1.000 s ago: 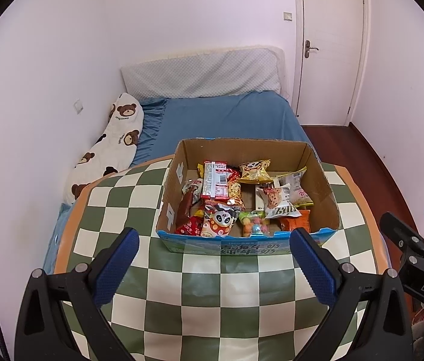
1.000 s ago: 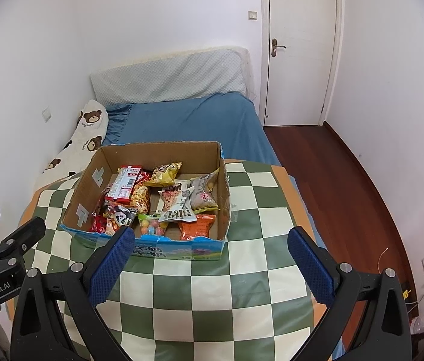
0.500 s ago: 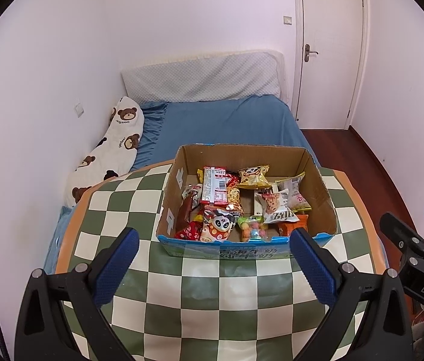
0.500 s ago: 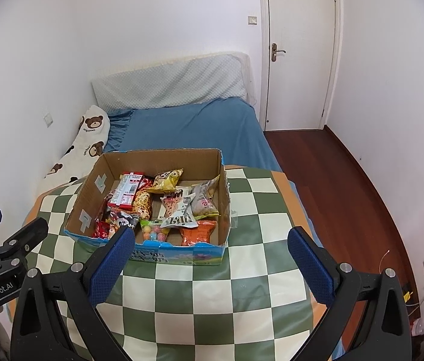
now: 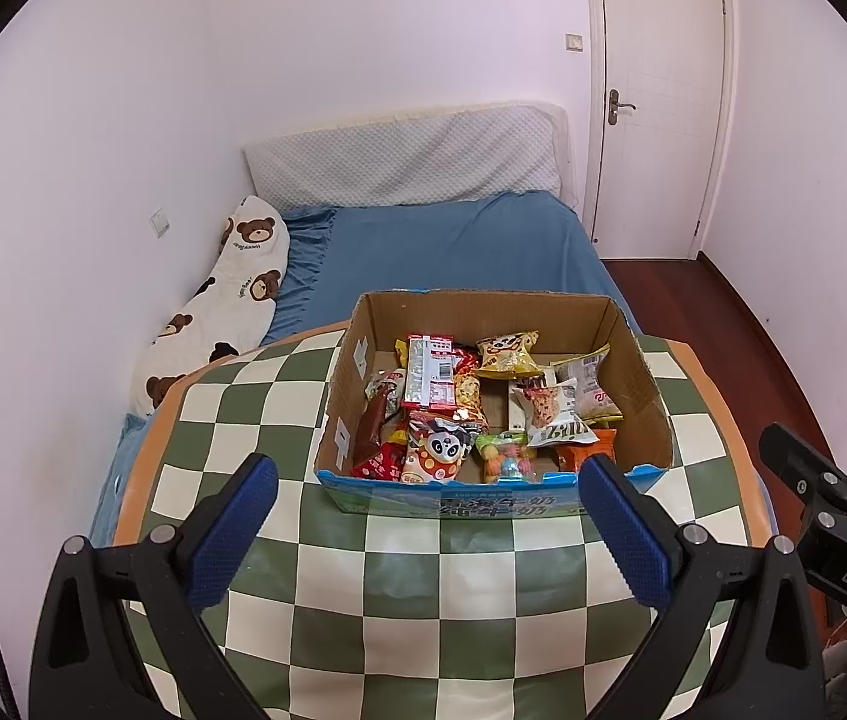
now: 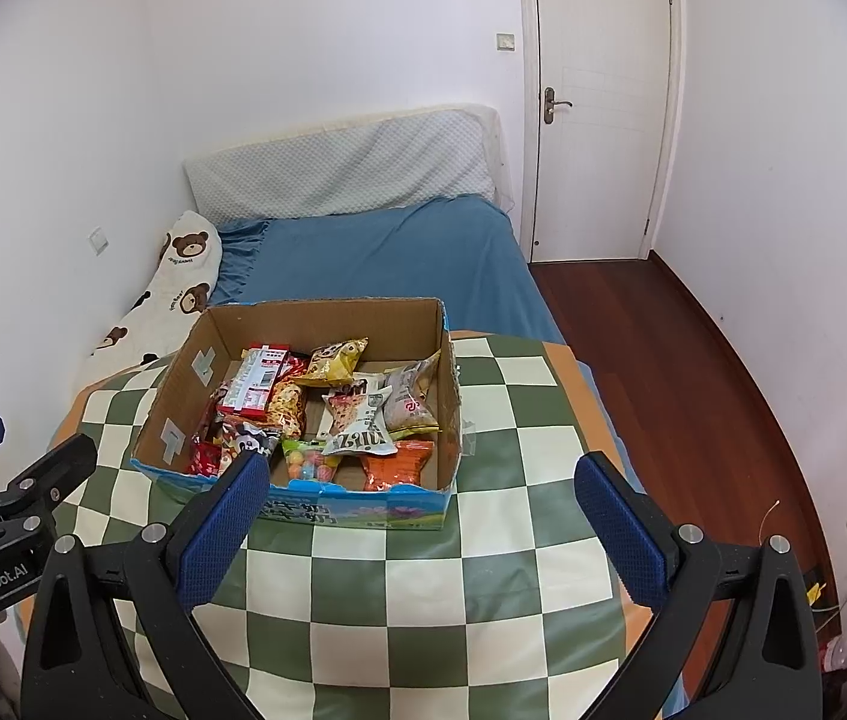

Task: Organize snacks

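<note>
Left gripper (image 5: 426,519): we hold its jaws spread wide with nothing between them, low over the desk (image 5: 435,600).
Right gripper (image 6: 420,513): jaws likewise spread wide and bare.
Box (image 5: 501,501): one open cardboard box stands on the checked desk, just ahead of both pairs of jaws; in the right view its near left corner sits behind the left jaw tip.
Snacks: all lie inside the box, in a loose overlapping pile.
Count: we make out roughly a dozen packets; overlap stops an exact tally. One each of the red-and-white packet (image 5: 430,371), yellow bag (image 5: 507,354), panda packet (image 5: 438,453), candy bag (image 5: 504,459), orange bag (image 6: 396,465), white bag (image 6: 357,429).
Handling: we judge the packets light, soft, crinkly and slippery, the puffed ones easy to crush.
Where to grip: we would pinch a crimped seam or corner of a top packet, such as the white bag nearest the right jaws.
</note>
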A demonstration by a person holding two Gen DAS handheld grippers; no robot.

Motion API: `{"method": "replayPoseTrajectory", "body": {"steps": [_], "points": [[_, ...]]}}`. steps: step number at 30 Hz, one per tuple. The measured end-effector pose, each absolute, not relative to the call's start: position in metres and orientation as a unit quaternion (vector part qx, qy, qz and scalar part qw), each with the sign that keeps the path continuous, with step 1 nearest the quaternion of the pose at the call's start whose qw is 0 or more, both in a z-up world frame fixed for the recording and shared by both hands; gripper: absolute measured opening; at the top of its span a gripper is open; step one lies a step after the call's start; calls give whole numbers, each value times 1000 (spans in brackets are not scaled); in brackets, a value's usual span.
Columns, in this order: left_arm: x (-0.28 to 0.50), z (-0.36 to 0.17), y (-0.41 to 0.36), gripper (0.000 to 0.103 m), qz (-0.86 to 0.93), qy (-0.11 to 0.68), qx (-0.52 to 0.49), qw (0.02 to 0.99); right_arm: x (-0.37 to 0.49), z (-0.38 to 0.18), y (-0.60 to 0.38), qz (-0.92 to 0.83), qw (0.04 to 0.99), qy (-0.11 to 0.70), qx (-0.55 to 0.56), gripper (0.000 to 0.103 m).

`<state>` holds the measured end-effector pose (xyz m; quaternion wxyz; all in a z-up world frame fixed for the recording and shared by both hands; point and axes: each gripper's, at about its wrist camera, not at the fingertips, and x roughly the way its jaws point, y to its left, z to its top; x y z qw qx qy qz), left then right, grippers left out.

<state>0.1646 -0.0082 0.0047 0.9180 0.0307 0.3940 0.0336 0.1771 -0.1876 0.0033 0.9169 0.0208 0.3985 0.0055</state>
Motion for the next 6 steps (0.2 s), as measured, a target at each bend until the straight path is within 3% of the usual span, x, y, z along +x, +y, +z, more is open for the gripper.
{"method": "replayPoseTrajectory", "body": {"steps": [6], "points": [[164,6,-9,103,33,392,32,919,178,4,-188,7,918,397,19,103]]}}
